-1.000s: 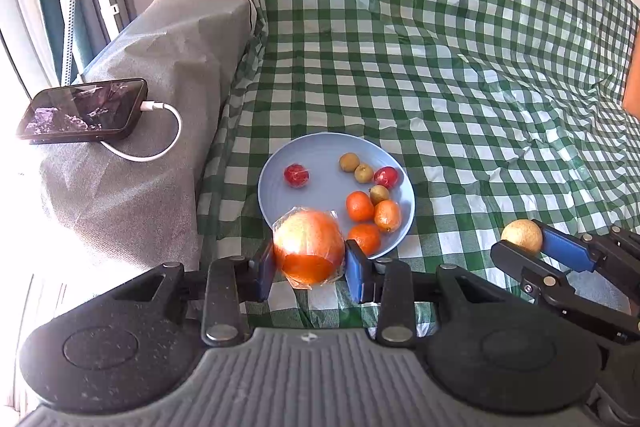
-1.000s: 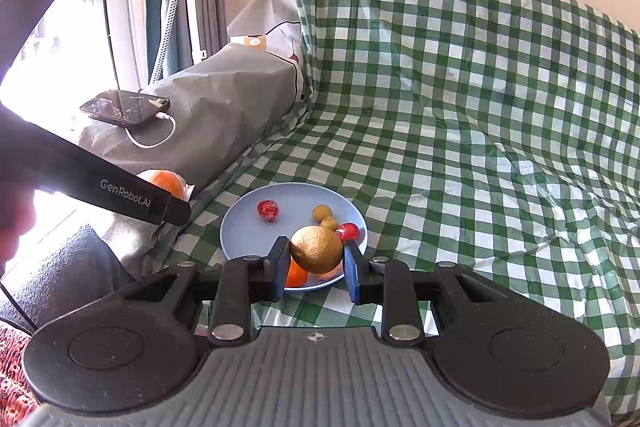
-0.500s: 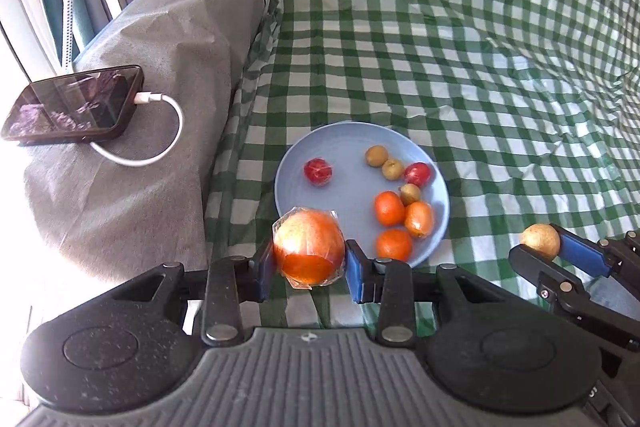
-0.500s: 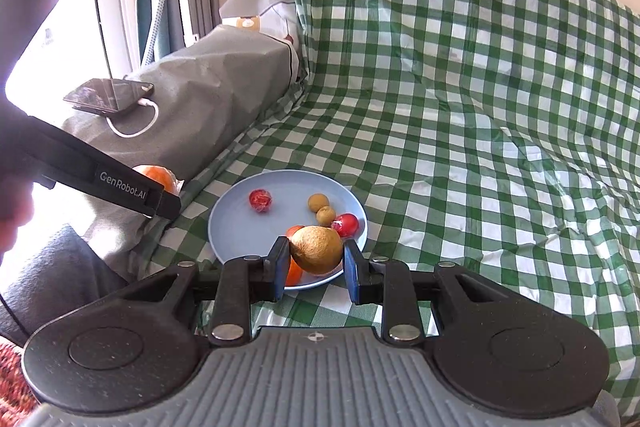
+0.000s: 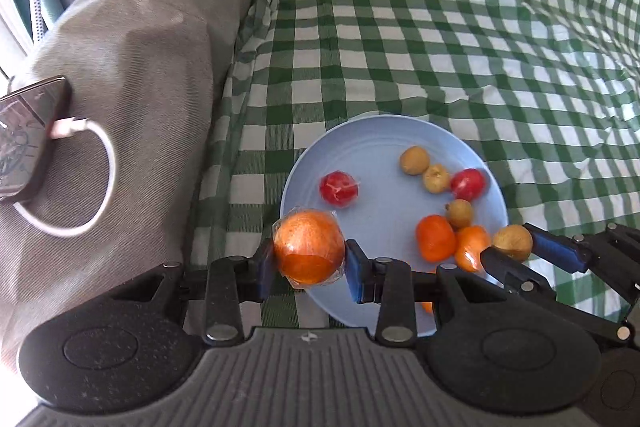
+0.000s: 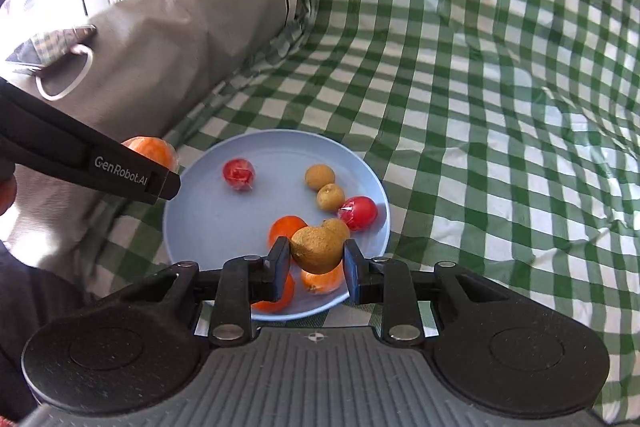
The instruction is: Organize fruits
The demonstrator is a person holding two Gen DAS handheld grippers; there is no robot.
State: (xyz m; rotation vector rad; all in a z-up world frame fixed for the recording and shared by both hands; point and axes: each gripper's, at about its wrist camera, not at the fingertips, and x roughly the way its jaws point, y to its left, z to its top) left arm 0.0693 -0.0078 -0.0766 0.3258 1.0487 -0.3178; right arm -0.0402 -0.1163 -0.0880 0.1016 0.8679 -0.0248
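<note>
Fruits lie on the blue plate (image 5: 362,147): a red one (image 5: 338,188) at its left, brown ones and oranges at its right. Over the plate's left rim, the left hand-held gripper (image 5: 308,267) clamps a wrapped orange (image 5: 308,253). Over its near right edge, the right hand-held gripper (image 6: 317,263) pinches a round brown fruit (image 6: 316,249), no long axis discernible.

Fruits (image 5: 434,243) on plate (image 5: 384,147); phone (image 5: 24,139) left, probably on cushion (image 5: 152,67).
</note>
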